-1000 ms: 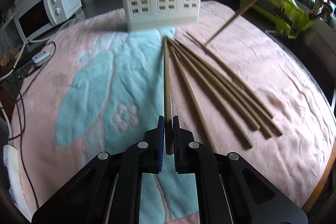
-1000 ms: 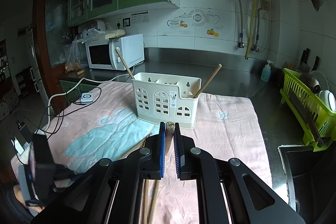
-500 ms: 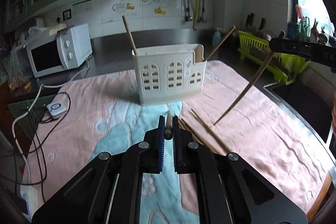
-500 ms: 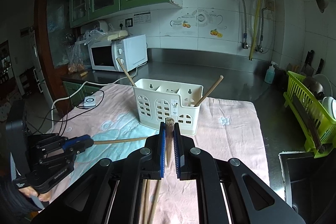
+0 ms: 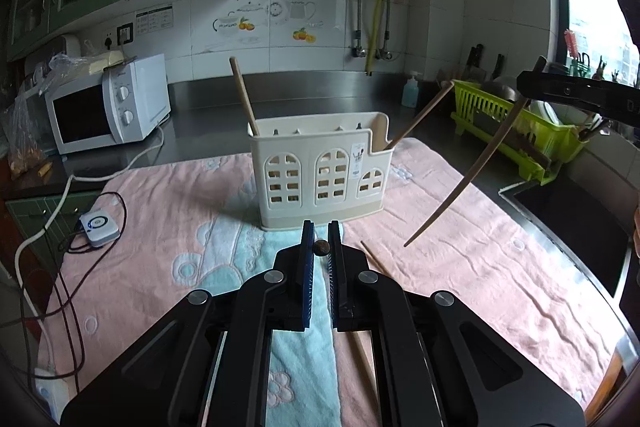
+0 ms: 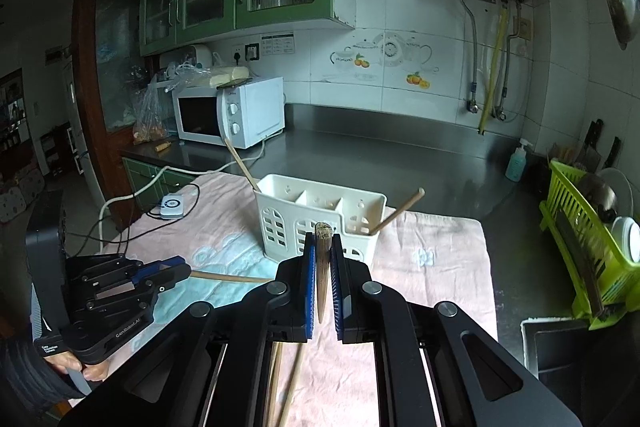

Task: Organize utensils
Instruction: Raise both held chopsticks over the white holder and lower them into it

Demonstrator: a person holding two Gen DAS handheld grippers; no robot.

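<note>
We note the cream utensil caddy [image 5: 320, 179] on the pink towel [image 5: 460, 259], one chopstick leaning at each end. Left tool [image 5: 321, 247] clamps a chopstick [image 5: 321, 247] before it; right tool [image 6: 322, 251] clamps another chopstick [image 6: 322, 267] tilted tip-down. Loose chopsticks [image 6: 294, 379] partly hidden beneath tools.

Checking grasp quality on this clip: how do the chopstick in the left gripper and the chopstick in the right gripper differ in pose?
1. The left gripper's chopstick lies nearly level, while the right gripper's chopstick slants steeply, tip down.
2. In its own wrist view the left one shows only its butt end; the right one stands upright between the pads.

Shared: both are wooden, clamped near the thick end, lifted off the pink towel.
</note>
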